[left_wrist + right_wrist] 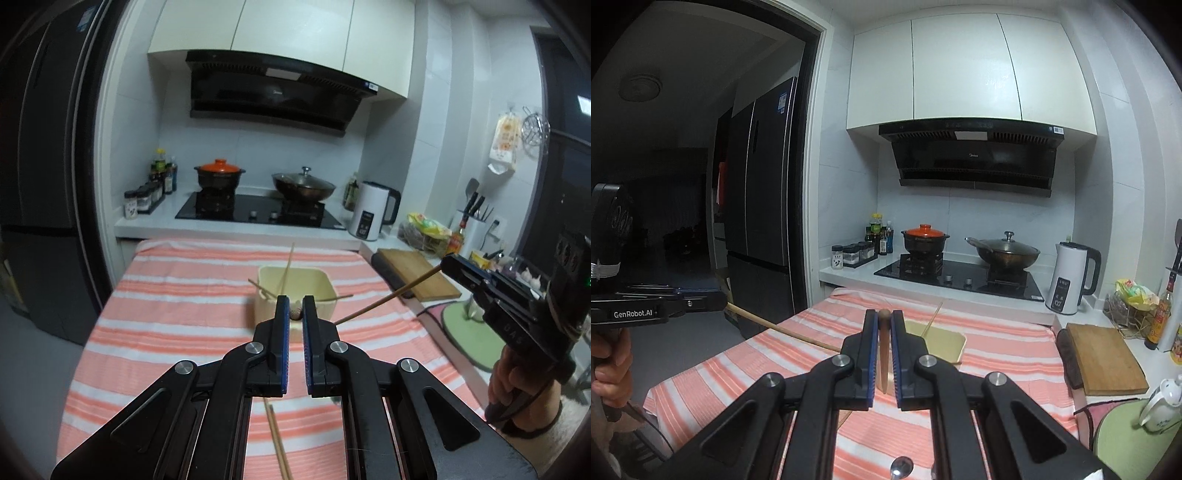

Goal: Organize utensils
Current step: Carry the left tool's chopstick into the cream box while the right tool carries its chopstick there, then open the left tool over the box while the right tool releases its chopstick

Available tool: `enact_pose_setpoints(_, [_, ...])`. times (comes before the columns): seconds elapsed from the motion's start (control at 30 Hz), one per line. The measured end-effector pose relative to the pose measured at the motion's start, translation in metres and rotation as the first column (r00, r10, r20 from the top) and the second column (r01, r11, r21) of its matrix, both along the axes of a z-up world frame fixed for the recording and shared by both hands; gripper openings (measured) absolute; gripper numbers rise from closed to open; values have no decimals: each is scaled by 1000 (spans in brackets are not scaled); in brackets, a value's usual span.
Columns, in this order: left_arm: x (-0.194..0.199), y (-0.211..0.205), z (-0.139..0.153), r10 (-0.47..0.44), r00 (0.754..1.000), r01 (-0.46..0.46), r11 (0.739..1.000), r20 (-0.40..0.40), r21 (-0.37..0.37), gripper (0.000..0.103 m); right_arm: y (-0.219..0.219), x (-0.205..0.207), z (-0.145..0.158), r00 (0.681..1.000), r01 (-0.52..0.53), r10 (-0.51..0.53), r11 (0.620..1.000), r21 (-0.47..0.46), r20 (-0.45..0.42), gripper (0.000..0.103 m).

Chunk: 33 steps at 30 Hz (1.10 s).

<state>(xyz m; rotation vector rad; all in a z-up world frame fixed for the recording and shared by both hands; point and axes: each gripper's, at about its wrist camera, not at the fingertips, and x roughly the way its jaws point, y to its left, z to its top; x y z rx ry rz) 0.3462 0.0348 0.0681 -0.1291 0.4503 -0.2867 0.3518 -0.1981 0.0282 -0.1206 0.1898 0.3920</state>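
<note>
A cream rectangular bin (295,291) stands mid-table with several chopsticks leaning in it; it also shows in the right wrist view (942,341). My left gripper (295,306) hovers just in front of the bin, shut on a chopstick (279,441) that runs back under it; the same chopstick (775,326) shows in the right wrist view. My right gripper (884,317) is shut on a chopstick (884,350) with a dark end. In the left wrist view that gripper (448,264) is at the right, its chopstick (388,299) pointing toward the bin. A metal spoon (900,468) lies below.
The table has a pink-and-white striped cloth (177,295). Behind it is a stove with an orange-lidded pot (219,175) and a wok (303,186). A white kettle (373,210), a wooden cutting board (417,273) and a green mat (469,336) are on the right counter.
</note>
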Motion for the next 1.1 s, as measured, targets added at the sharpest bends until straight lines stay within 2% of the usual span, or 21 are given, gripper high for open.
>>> enact_pose_setpoints(0.17, [41,-18,16,8,1000,-9,999,19,35,4,-4,35,26,998,39,-39,999,1,55,7])
enact_pose_setpoints(0.3, [89,-33,8,6,999,-3,998,-43,66,4,-7,75,31,995,73,-73,997,7,61,7])
enact_pose_setpoints(0.5, [152,-53,-18,-22,984,40,994,-176,101,4,-10,142,11,992,83,-82,997,6,-101,7])
enact_pose_setpoints(0.77, [199,-76,-53,-17,960,63,986,-281,157,4,-11,202,-30,943,90,-88,996,-9,-322,7])
enact_pose_setpoints(1.03, [213,-77,-73,-21,952,72,985,-306,156,6,-11,223,-51,922,78,-69,997,8,-381,9])
enact_pose_setpoints(1.07, [213,-75,-74,-20,951,69,987,-307,148,13,-11,224,-51,923,76,-66,997,12,-379,12])
enact_pose_setpoints(1.1, [212,-73,-74,-24,951,69,988,-309,138,20,-11,223,-51,925,75,-64,997,15,-373,24])
